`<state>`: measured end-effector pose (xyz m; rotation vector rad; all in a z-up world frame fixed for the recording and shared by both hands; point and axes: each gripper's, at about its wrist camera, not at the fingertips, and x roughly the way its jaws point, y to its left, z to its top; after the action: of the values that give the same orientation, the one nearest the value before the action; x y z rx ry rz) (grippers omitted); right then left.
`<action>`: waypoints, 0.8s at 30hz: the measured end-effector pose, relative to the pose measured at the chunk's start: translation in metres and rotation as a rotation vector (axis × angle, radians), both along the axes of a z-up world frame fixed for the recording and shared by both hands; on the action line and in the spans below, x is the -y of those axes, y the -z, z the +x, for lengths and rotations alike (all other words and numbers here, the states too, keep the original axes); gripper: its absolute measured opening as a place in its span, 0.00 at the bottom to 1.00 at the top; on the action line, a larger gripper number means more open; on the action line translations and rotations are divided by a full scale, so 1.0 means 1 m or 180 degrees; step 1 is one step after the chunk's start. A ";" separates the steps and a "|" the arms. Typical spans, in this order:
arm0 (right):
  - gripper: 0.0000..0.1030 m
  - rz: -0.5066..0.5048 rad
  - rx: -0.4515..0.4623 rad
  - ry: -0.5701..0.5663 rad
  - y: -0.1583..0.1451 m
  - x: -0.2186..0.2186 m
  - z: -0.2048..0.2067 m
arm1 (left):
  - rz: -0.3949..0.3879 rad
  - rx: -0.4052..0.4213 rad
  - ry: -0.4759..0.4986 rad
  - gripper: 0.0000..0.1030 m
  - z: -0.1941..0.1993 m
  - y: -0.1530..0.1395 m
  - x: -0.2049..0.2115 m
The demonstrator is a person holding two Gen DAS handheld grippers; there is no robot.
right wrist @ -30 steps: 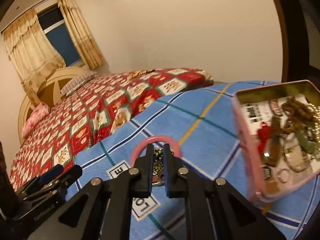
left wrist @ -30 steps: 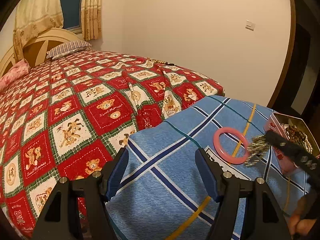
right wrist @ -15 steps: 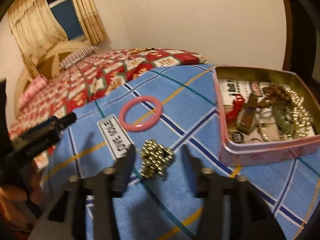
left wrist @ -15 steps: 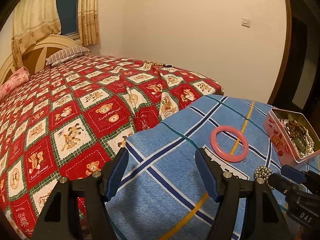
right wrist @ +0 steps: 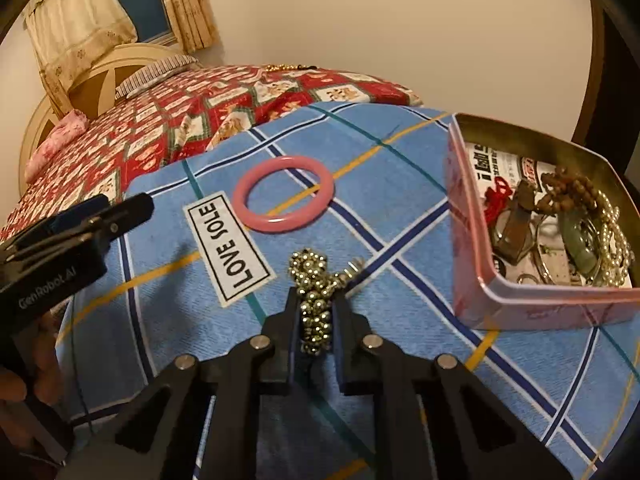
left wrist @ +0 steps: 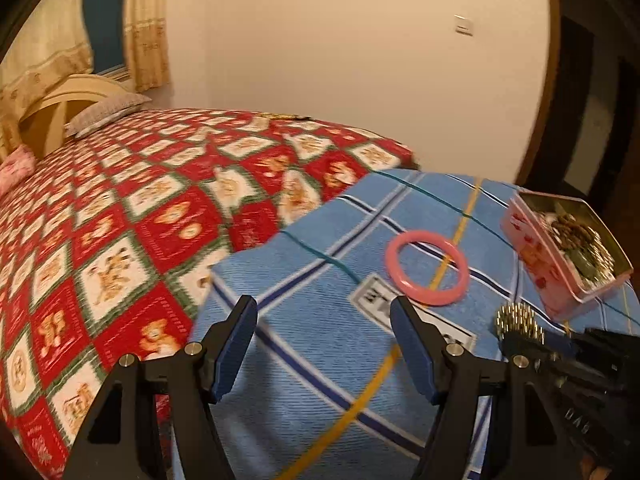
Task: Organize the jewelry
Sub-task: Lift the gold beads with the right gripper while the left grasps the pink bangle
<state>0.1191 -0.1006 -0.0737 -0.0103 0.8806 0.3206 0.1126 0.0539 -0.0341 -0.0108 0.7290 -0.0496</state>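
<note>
While pinched between right fingers (right wrist: 348,316), gold beads (right wrist: 314,292)

Counting one pink bangle (right wrist: 283,199), one gold bead bracelet (right wrist: 315,296), one pink tin (right wrist: 532,300) holding several pieces, two pillows, two grippers, one blue cloth (right wrist: 400,208).

Shiny gold metal beads (right wrist: 316,300) lie on a ribbed blue woven cloth (right wrist: 400,208); beside them, a glossy pink bangle (right wrist: 283,199) and a pink-painted tin (right wrist: 520,304), brassy inside.
</note>
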 end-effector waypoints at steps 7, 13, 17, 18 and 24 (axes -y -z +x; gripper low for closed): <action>0.15 0.0531 0.0654 0.0324 -0.038 0.038 -0.020 | -0.0255 -0.0081 0.0502 0.68 0.036 0.003 0.034; 0.15 0.0723 0.0641 0.0669 -0.037 0.070 -0.015 | -0.0342 -0.0419 0.0558 0.69 0.073 0.023 0.057; 0.15 0.0808 0.0636 0.0726 -0.038 0.079 -0.013 | -0.0318 -0.0503 0.0632 0.87 0.084 0.028 0.070; 0.15 0.0809 0.0643 0.0731 -0.039 0.079 -0.013 | -0.0310 -0.0532 0.0669 0.91 0.086 0.029 0.073; 0.15 0.0789 0.0653 0.0717 -0.040 0.077 -0.016 | 0.0166 -0.0638 0.0696 0.98 0.090 0.037 0.097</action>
<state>0.1036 -0.1777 -0.0342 0.2794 0.6269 0.2114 0.2030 -0.0430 -0.0711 0.1153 0.9296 -0.2410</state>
